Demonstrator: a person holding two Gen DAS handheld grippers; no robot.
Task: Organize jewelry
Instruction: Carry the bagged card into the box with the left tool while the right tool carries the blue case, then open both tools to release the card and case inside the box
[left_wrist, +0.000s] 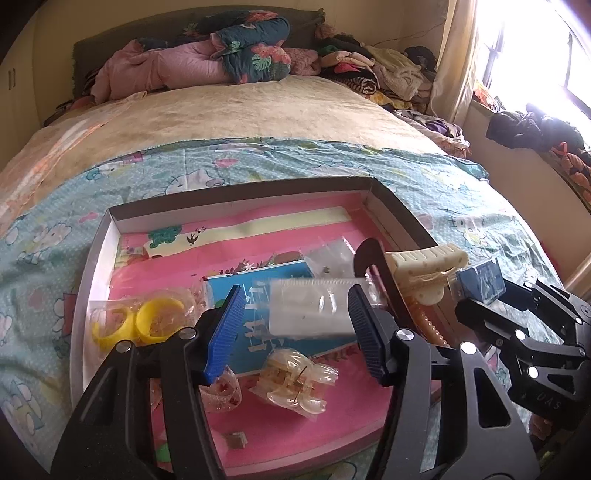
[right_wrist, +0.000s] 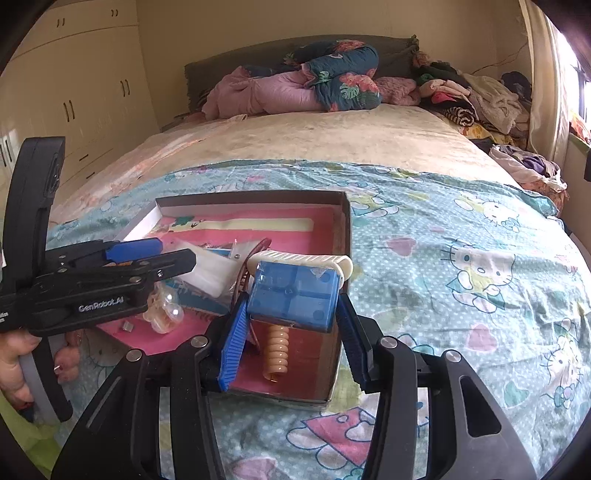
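A shallow cardboard box (left_wrist: 240, 192) with a pink lining sits on the bed. My left gripper (left_wrist: 295, 321) is shut on a clear plastic bag (left_wrist: 314, 306), held above the box; it also shows in the right wrist view (right_wrist: 210, 269). My right gripper (right_wrist: 291, 325) is shut on a small blue plastic case (right_wrist: 295, 295) over the box's right edge; the case also shows in the left wrist view (left_wrist: 480, 280). In the box lie yellow bangles (left_wrist: 140, 321), a clear bagged hair claw (left_wrist: 291, 380), a cream hair claw (left_wrist: 424, 273), a peach spiral clip (right_wrist: 277, 350) and a black headband (left_wrist: 373, 258).
The box rests on a Hello Kitty sheet (right_wrist: 461, 277) over a beige blanket (left_wrist: 240, 110). Folded quilts (left_wrist: 221, 59) and piled clothes (left_wrist: 388, 70) lie at the bed's head. A window (left_wrist: 535, 55) is at the right, wardrobes (right_wrist: 74, 92) at the left.
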